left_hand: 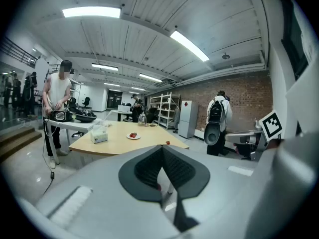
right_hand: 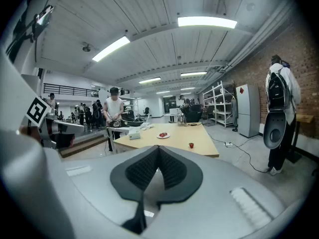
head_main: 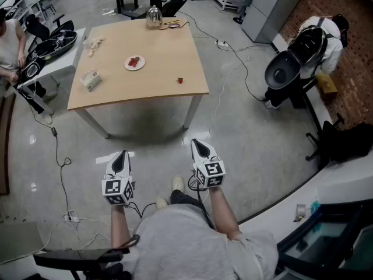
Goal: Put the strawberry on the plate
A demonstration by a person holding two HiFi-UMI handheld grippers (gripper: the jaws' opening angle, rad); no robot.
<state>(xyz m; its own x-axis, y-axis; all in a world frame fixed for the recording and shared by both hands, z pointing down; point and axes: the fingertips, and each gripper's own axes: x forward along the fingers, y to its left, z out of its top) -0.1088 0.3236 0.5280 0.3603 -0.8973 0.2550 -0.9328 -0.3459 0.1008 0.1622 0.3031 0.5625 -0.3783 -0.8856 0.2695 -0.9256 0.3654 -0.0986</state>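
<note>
Strawberry (head_main: 180,80) lies alone on the bare wood of the table (head_main: 151,45), near the edge that faces the grippers and toward its right corner. It is well ahead of both grippers and touched by neither. In the left gripper view it shows as a small red dot (left_hand: 168,143) just above the jaw tips; in the right gripper view it sits (right_hand: 191,145) above and a little right of the tips.

The plate (head_main: 127,65) stands farther from the grippers than the strawberry, to its left and roughly ahead of the left gripper, well apart from the fruit. It is small and white and carries some red pieces.

The left gripper (head_main: 120,156) and the right gripper (head_main: 200,144) are held side by side over the floor, short of the table and pointing slightly downward toward it. Each has its jaws pressed together at the tips with nothing between them.

Left of the plate, near the table's left edge, lies a tissue box (head_main: 90,79). At the far edge stands a glass pot (head_main: 154,17). A person (left_hand: 57,96) stands at a side table beyond the left gripper's side.
</note>
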